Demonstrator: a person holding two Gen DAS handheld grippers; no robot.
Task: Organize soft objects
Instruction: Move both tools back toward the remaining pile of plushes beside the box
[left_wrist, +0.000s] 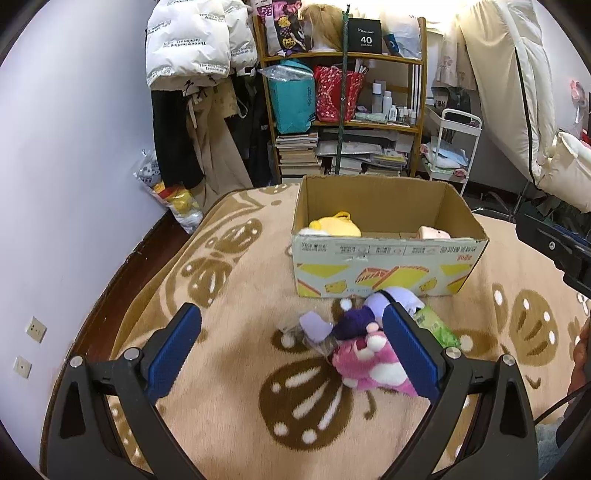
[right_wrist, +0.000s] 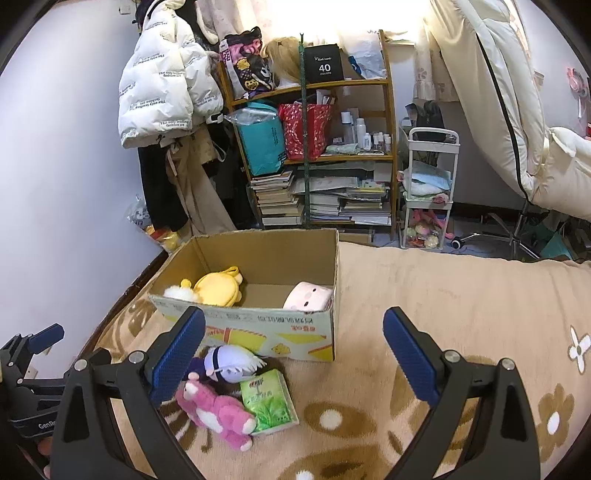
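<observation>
Both blue-padded grippers, left (left_wrist: 291, 350) and right (right_wrist: 293, 358), gape wide, holding nothing. Pink-and-white plush toy (right_wrist: 216, 411) lies beside a green packet (right_wrist: 269, 402), perhaps tissues, before the open cardboard box (right_wrist: 258, 325).

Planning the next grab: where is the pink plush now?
The pink plush lies on the blanket in front of the cardboard box, touching the green packet, by the left gripper.

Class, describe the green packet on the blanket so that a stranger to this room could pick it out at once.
Find the open cardboard box on the beige patterned blanket. In front of its printed wall lies a small pile: a pink plush toy, a doll with a pale purple head, and the green packet. The packet alone is flat, rectangular and glossy, not furry.
</observation>
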